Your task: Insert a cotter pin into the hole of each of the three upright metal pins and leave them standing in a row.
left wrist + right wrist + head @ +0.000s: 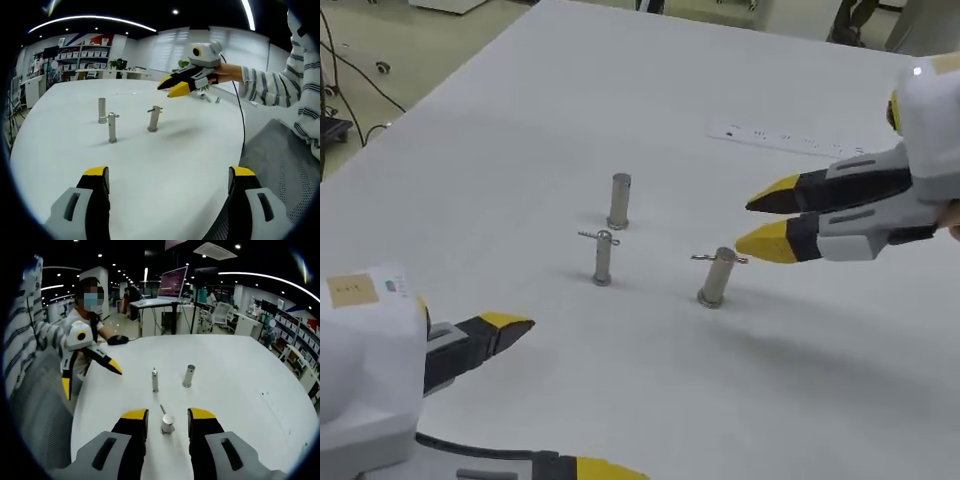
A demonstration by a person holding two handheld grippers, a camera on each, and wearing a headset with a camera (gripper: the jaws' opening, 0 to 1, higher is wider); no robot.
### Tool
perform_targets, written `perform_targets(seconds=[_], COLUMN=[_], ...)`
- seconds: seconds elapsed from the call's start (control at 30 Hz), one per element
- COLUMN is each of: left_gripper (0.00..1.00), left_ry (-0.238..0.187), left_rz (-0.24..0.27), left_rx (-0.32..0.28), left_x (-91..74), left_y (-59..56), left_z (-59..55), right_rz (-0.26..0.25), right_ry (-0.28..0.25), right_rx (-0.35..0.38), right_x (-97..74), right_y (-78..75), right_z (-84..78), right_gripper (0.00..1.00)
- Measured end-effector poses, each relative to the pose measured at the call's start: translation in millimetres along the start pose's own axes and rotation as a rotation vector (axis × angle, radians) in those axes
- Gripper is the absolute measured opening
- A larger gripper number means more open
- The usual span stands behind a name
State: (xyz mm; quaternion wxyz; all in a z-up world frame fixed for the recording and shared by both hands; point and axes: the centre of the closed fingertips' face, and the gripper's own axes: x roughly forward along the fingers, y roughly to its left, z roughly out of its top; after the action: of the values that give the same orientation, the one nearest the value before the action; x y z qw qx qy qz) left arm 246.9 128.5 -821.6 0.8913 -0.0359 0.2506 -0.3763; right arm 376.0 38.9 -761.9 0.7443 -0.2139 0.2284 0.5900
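cotter pins (596,236) are sitting through the near pin (603,262) and right pin (715,280); the far pin (619,200) is standing bare on the table (820,380). left gripper (168,175) and right gripper (748,224) are hanging open, empty.

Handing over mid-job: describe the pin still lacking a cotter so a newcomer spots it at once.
On the white table, three upright pins stand close together. Take the rear pin, farthest from the person. The left pin and right pin carry cotters through their tops; it has none.
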Motion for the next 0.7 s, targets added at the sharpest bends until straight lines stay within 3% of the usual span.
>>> perform_targets(seconds=[0.2, 0.4, 0.7], left_gripper=[0.99, 0.99, 0.99], left_ry=[0.024, 0.017, 0.021], left_rz=[0.018, 0.028, 0.041], left_rx=[0.002, -0.006, 0.004], left_x=[-4.9, -10.0, -13.9], left_y=[9.6, 16.2, 20.8], left_z=[-3.4, 3.2, 8.6], right_rz=[-0.053, -0.085, -0.194], right_ry=[-0.052, -0.082, -0.118], right_rx=[0.075, 0.140, 0.250], right_x=[-15.0, -32.2, -59.4], right_y=[8.3, 17.1, 14.4], right_z=[-4.8, -13.9, -28.8], right_gripper=[0.42, 0.52, 0.63])
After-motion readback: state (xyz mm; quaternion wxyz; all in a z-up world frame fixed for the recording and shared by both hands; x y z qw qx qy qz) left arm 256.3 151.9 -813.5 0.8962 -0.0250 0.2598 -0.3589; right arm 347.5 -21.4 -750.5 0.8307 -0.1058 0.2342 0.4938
